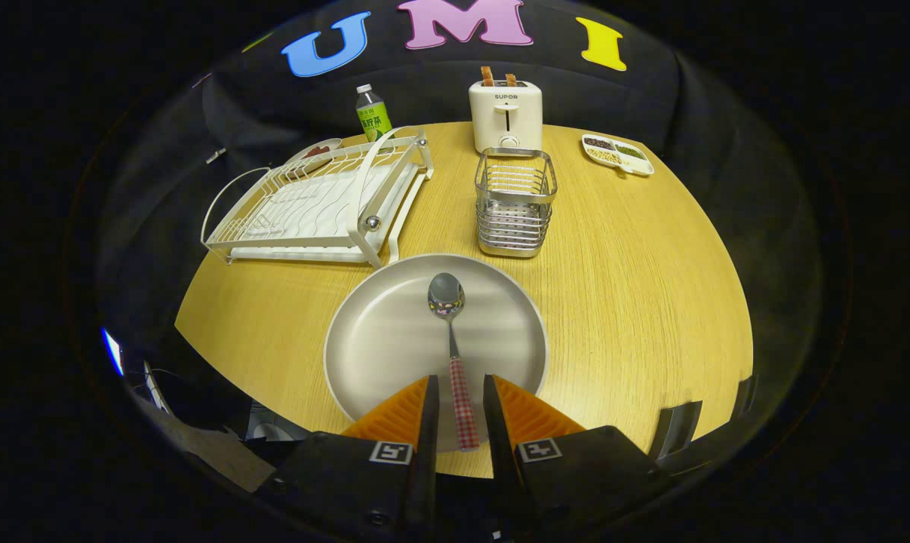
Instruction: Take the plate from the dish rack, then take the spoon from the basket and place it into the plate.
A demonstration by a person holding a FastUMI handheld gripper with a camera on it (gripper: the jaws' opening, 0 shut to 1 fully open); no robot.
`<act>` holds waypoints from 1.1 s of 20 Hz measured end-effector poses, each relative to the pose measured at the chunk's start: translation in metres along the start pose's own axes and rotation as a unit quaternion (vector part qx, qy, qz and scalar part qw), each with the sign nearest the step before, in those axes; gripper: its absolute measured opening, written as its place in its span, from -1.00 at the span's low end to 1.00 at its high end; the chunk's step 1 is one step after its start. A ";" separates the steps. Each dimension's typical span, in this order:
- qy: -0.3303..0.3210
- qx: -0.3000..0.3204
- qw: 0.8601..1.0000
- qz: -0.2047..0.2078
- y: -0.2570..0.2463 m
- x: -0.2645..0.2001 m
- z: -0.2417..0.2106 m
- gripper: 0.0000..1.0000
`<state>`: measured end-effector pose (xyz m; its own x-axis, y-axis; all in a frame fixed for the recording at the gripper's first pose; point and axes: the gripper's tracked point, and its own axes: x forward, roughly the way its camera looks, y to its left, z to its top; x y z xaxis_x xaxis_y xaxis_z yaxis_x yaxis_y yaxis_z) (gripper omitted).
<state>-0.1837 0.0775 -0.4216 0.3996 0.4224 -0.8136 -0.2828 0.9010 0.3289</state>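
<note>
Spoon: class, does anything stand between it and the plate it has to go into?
Nothing visible does. The spoon already lies in the plate, bowl toward the basket. Its handle runs back between the fingers of the gripper, which stand apart with a gap on each side of it.

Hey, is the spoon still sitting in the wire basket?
No, the spoon lies in the plate, its handle between the open tool's fingers; the basket is beyond.
</note>
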 end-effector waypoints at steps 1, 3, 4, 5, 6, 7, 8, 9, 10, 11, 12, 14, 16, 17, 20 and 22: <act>-0.002 0.001 1.000 0.002 0.001 -0.001 0.001 -0.02; -0.005 -0.006 1.000 -0.004 -0.002 -0.003 0.003 0.40; -0.007 -0.008 1.000 -0.005 -0.002 -0.003 0.004 0.62; -0.009 -0.009 1.000 -0.007 -0.003 -0.005 0.004 0.87; -0.012 -0.010 1.000 -0.009 -0.002 -0.007 0.006 0.95; -0.016 -0.011 1.000 -0.011 -0.003 -0.007 0.009 0.97; -0.023 -0.012 1.000 -0.015 -0.004 -0.009 0.013 0.98; -0.034 -0.015 0.999 -0.019 -0.004 -0.013 0.019 0.98; -0.045 -0.020 0.999 -0.023 -0.004 -0.016 0.027 0.98; -0.058 -0.025 0.998 -0.026 -0.004 -0.022 0.035 0.98; -0.071 -0.029 0.997 -0.028 -0.003 -0.027 0.046 0.98; -0.102 -0.034 0.994 -0.035 -0.003 -0.042 0.071 0.98; -0.137 -0.043 0.989 -0.045 -0.005 -0.058 0.101 0.98; -0.154 -0.047 0.986 -0.049 -0.005 -0.067 0.115 0.98; -0.206 -0.058 0.975 -0.058 -0.005 -0.098 0.161 0.94; -0.238 -0.067 0.967 -0.065 -0.004 -0.122 0.186 0.94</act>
<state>-0.0690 0.0410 -0.2348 0.7859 0.3329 -0.5210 -0.3005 0.9421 0.1486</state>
